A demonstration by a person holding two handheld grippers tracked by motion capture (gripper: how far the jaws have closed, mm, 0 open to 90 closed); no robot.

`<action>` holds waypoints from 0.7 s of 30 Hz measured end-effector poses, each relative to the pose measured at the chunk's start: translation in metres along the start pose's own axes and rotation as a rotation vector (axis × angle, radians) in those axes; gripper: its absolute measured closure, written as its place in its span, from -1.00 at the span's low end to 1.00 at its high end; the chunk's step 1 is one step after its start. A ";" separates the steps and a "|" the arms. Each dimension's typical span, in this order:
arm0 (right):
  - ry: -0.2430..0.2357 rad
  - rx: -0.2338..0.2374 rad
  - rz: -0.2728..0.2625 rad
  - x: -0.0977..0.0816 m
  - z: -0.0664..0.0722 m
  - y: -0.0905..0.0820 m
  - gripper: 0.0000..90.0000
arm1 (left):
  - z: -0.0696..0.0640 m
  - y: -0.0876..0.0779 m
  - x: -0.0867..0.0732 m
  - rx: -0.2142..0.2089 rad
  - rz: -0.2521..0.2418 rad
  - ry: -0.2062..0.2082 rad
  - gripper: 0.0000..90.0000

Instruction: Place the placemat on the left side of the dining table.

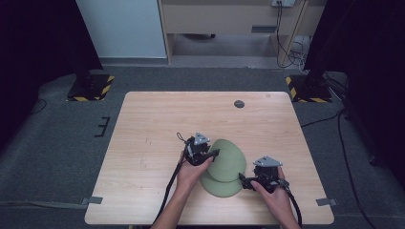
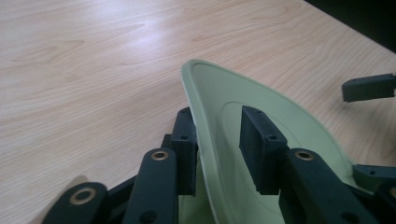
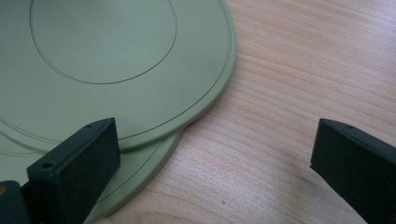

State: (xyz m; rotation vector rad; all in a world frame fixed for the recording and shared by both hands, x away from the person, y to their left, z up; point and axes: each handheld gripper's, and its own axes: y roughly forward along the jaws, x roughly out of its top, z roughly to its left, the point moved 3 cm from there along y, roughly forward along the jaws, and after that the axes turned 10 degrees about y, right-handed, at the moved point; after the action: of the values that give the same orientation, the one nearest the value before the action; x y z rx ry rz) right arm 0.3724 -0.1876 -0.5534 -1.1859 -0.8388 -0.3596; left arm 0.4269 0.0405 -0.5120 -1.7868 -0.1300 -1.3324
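Left gripper view has the left gripper [image 2: 217,149] pinching the rim of the upper round sage-green plastic plate [image 2: 261,107], likely peeling it off the lower plate [image 3: 135,184] mid-table, while the right gripper [image 3: 215,163] gapes empty beside them

- Two bare forearms, no sleeves, entering from the bottom edge of the high view.
- Left gripper [image 1: 213,152]: black body, grey three-cornered plate on top, black cable trailing back along the forearm.
- Right gripper [image 1: 242,180]: same black build, grey three-cornered plate, black cable trailing toward the bottom edge.
- Jaws: matte black, blocky, flat-faced, each with small screw holes.
- Black linkage arms behind the left jaws, with brass-coloured rings at the pivots.
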 end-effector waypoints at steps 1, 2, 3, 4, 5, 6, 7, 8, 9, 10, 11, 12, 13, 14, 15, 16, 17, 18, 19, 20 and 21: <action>0.001 0.001 0.000 0.000 0.000 0.000 -0.97 | 0.000 -0.001 0.000 0.000 -0.001 0.002 0.50; 0.002 0.002 0.002 0.000 0.000 0.000 -0.97 | 0.000 -0.001 0.000 0.000 -0.001 0.006 0.53; 0.000 0.002 0.001 0.000 0.000 0.000 -0.97 | 0.000 -0.001 0.000 0.009 0.000 0.011 0.54; 0.002 0.002 0.002 0.000 0.000 0.000 -0.97 | 0.000 -0.002 0.000 0.013 -0.001 0.012 0.55; 0.002 0.002 0.002 0.000 0.000 0.000 -0.97 | 0.000 -0.002 0.001 0.018 -0.007 0.006 0.58; 0.005 0.003 0.002 0.000 0.000 0.000 -0.97 | 0.000 -0.002 0.001 0.021 -0.009 0.001 0.60; 0.005 0.003 0.002 0.000 0.000 0.000 -0.97 | 0.001 -0.002 0.001 0.022 -0.012 -0.004 0.62; 0.004 0.003 0.003 0.000 -0.001 0.000 -0.97 | 0.001 -0.002 0.001 0.023 -0.011 -0.006 0.64; 0.008 0.005 0.005 0.000 -0.001 0.000 -0.96 | 0.002 -0.002 0.001 0.020 -0.010 -0.009 0.65; 0.015 0.010 0.010 0.000 -0.001 0.000 -0.96 | 0.002 -0.002 0.001 0.020 -0.007 -0.009 0.66; 0.020 0.014 0.014 0.000 -0.002 0.000 -0.94 | 0.002 -0.002 0.001 0.021 -0.005 -0.007 0.67; 0.034 0.022 0.019 0.000 -0.003 0.000 -0.92 | 0.002 -0.002 0.001 0.021 -0.004 -0.006 0.68; 0.039 0.018 0.018 0.000 -0.005 -0.001 -0.91 | 0.002 -0.002 0.001 0.022 -0.002 -0.006 0.68; 0.049 0.007 0.014 0.001 -0.007 -0.001 -0.89 | 0.002 -0.002 0.000 0.022 0.001 -0.004 0.69; 0.059 -0.003 0.011 0.001 -0.010 -0.002 -0.88 | 0.002 -0.002 0.000 0.026 0.006 0.001 0.69; 0.068 -0.011 0.011 0.002 -0.014 -0.002 -0.88 | 0.002 -0.002 0.000 0.029 0.011 0.005 0.69; 0.077 -0.016 0.009 0.002 -0.016 -0.003 -0.88 | 0.003 -0.001 0.000 0.033 0.016 0.005 0.69; 0.087 -0.026 0.004 0.002 -0.022 -0.004 -0.88 | 0.003 -0.001 -0.001 0.035 0.019 0.005 0.69; 0.094 -0.032 0.002 0.002 -0.025 -0.005 -0.88 | 0.003 0.000 -0.001 0.035 0.023 0.007 0.69; 0.109 -0.043 -0.001 0.003 -0.030 -0.007 -0.88 | 0.003 0.000 -0.001 0.034 0.026 0.007 0.69; 0.119 -0.053 -0.005 0.003 -0.035 -0.008 -0.88 | 0.003 0.000 -0.001 0.033 0.027 0.008 0.69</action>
State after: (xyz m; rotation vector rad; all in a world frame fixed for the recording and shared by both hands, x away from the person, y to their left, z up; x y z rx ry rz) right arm 0.3821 -0.2218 -0.5504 -1.1997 -0.7324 -0.4543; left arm 0.4289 0.0434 -0.5131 -1.7495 -0.1221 -1.3106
